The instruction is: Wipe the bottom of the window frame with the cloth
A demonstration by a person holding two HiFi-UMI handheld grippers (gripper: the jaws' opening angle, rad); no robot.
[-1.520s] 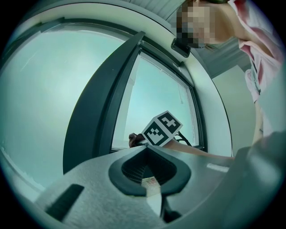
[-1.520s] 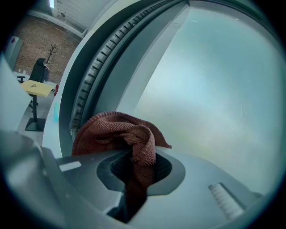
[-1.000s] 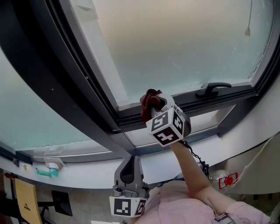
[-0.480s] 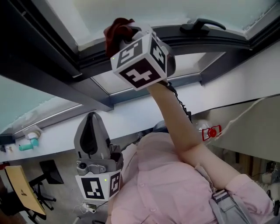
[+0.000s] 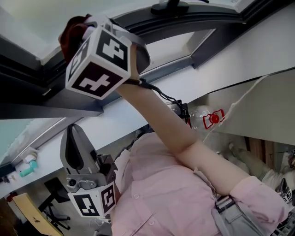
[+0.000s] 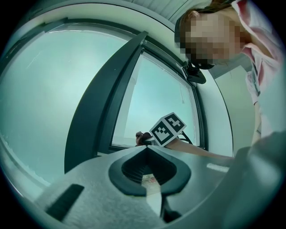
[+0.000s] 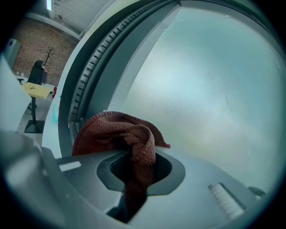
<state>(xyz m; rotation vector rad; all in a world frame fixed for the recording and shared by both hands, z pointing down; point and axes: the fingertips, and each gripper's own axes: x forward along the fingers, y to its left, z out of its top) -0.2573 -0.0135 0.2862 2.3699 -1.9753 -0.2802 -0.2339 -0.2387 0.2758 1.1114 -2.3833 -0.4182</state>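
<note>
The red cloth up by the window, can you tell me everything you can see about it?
The cloth is dark red, with a woven, ribbed texture like a towel. It is crumpled, one fold pinched between the shut jaws of the right hand-held gripper, the rest bunched in front of them. It is held up at the dark window frame, beside the frosted glass.

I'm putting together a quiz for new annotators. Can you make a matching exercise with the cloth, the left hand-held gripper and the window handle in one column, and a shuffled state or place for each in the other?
Things:
1. cloth
2. left hand-held gripper
3. window handle

States or places:
A. shut on nothing, held low
B. black, at the top edge of the head view
C. dark red, clamped in the right hand-held gripper

Pairs: 1-C, 2-A, 3-B
</note>
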